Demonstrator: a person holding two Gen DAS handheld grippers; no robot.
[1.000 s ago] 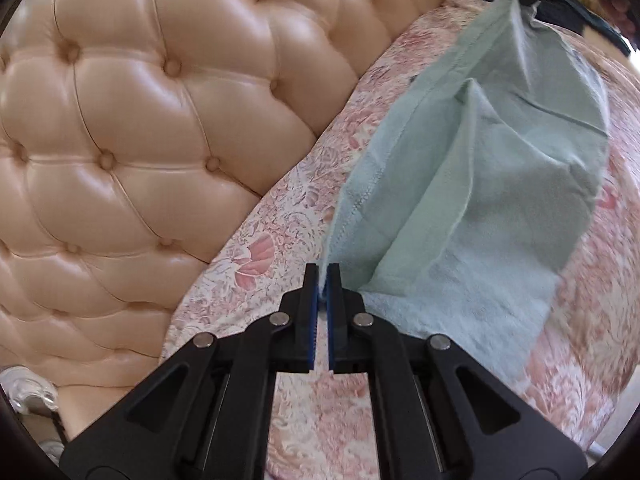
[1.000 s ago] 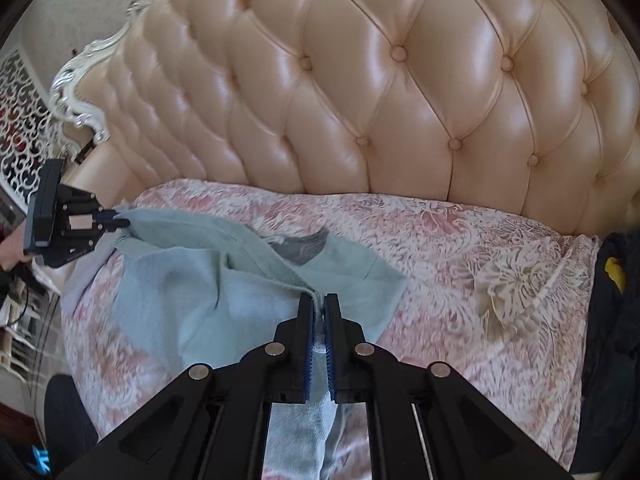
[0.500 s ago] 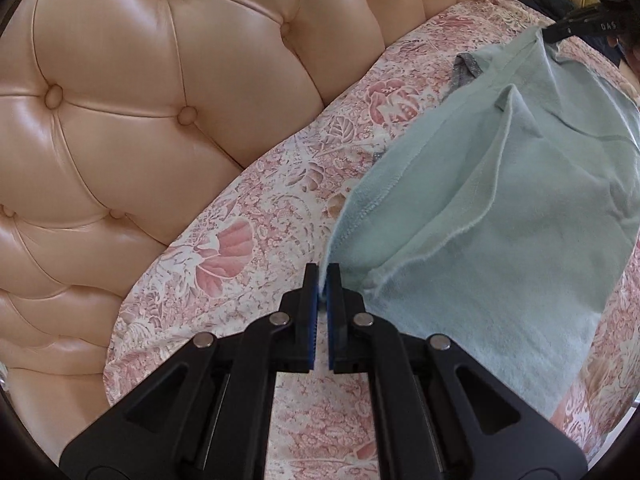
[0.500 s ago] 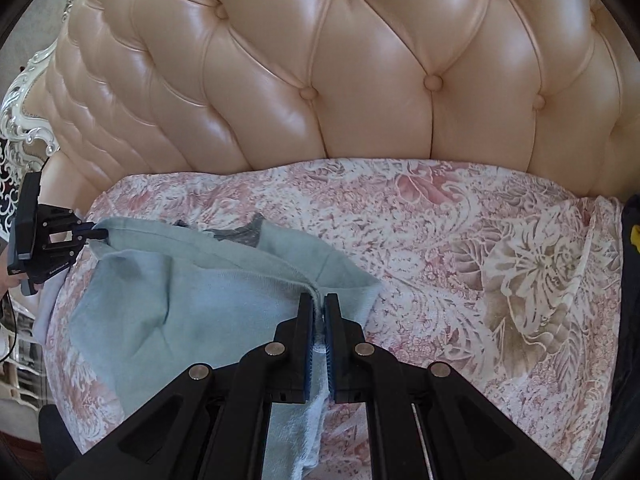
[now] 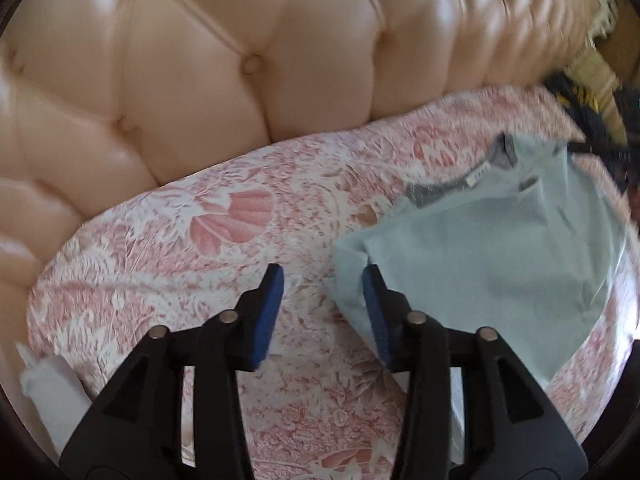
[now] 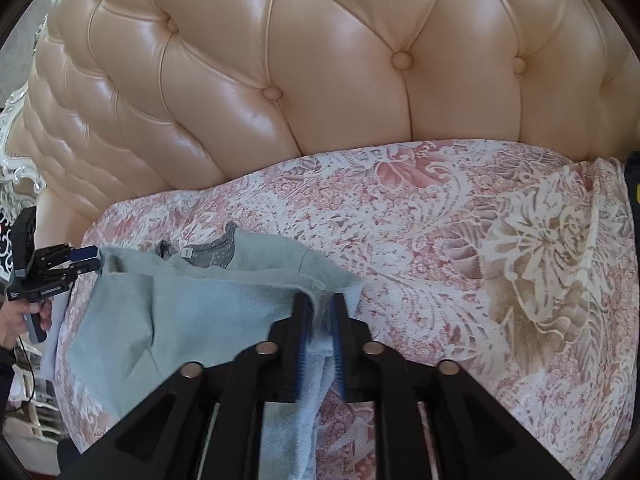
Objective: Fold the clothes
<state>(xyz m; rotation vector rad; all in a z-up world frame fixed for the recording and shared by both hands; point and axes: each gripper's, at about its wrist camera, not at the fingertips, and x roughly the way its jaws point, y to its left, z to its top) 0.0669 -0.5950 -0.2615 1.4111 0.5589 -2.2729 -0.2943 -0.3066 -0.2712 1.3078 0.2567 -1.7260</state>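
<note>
Pale blue-green shirt (image 6: 192, 312) lies on the bed, on a pink-and-white floral bedspread (image 6: 440, 240), partly folded over itself. Its grey collar with a small white tag (image 5: 478, 178) points toward the head edge of the bed, close to the tufted peach leather headboard (image 6: 320, 60).

Left gripper (image 5: 322, 306): jaws opening, spread wide. Blue pads clear of the cloth on the left side; the shirt's near corner sits just beside the right-hand pad (image 5: 374, 312), touching or nearly touching, hard to tell. Bare bedspread fills most of the gap between the pads. Nothing pinched. In the right wrist view the same tool (image 6: 86, 260) shows at the shirt's far corner toward the left side of the bed, its jaws parted, held by a hand (image 6: 24, 316) at the frame edge.

Right gripper (image 6: 320, 316): jaws opening, only a narrow gap so far. A fold of shirt edge runs between the pads and drapes down toward the camera. Cloth looks loose in the gap, not squeezed.

Left wrist view is motion-blurred. White cloth or paper (image 5: 56, 392) shows at its lower left, off the bed edge. Dark items with yellow (image 5: 580, 96) lie past the far right edge of the bed; can't identify them.
</note>
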